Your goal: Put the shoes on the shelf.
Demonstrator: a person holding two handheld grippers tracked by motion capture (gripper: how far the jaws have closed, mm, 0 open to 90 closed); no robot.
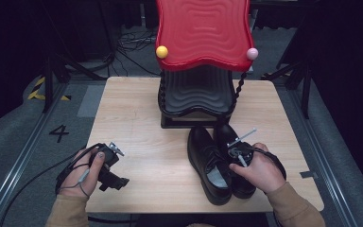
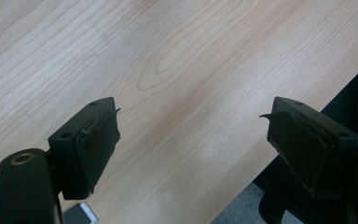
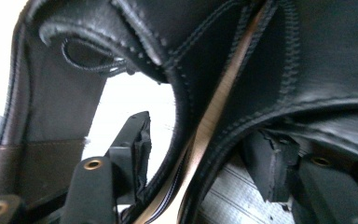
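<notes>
Pair of black shoes [image 1: 215,163] side by side on desk [image 1: 137,123], before red-topped rack [image 1: 203,33]. Right gripper [image 3: 205,154] fingers straddle adjoining collars, one inside each shoe; grip unclear. Left gripper [image 2: 193,140] wide open, empty, over desk edge.

Worktop [image 1: 137,123]: bare wood from 9 to 11 o'clock of centre, free passage for my left gripper [image 1: 112,166]. Red-topped rack [image 1: 203,33] blocks 12 o'clock, overhanging the back edge. Pair of black shoes [image 1: 208,161], touching side by side, fills 4 o'clock; my right gripper [image 3: 200,154] straddles both adjoining collars, no room there.
</notes>
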